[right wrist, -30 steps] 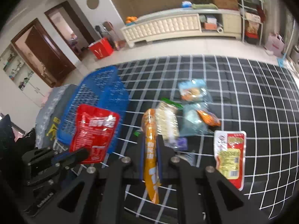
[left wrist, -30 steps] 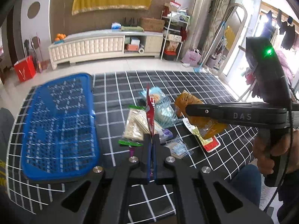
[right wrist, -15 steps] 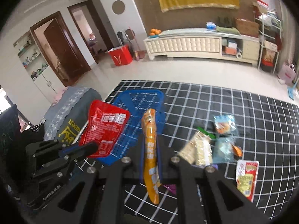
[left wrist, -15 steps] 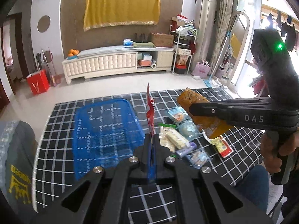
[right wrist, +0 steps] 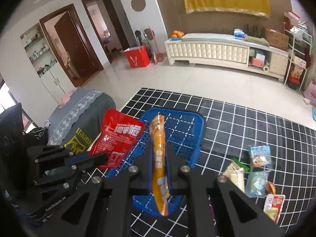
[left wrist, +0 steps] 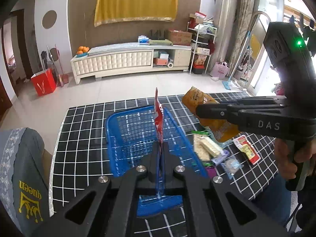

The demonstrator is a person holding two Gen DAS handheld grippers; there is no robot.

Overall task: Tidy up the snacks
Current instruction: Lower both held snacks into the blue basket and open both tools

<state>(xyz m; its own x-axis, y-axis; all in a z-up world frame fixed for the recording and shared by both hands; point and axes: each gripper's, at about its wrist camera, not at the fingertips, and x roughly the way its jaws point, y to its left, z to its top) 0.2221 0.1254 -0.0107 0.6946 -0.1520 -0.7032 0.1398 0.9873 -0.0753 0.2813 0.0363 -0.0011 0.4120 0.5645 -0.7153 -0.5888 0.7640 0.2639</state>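
My left gripper (left wrist: 160,148) is shut on a flat red snack packet (left wrist: 158,116), held edge-on above the blue mesh basket (left wrist: 126,136). From the right wrist view the same red packet (right wrist: 118,138) faces me, pinched by the left gripper (right wrist: 102,159) at the basket's left rim. My right gripper (right wrist: 159,158) is shut on a long orange snack packet (right wrist: 159,154), standing upright over the blue basket (right wrist: 189,136). In the left wrist view that orange packet (left wrist: 199,98) sticks out of the right gripper (left wrist: 199,110) to the basket's right.
Several loose snack packets (left wrist: 207,148) lie on the black checked tablecloth (left wrist: 83,138) right of the basket, with a red-and-yellow one (right wrist: 273,207) nearest the edge. A grey covered chair (right wrist: 79,122) stands left of the table. A hand (left wrist: 288,158) holds the right gripper.
Both grippers have lifted and swung left with their packets, from above the loose snack pile to over the blue basket. The snack pile now lies to the right.
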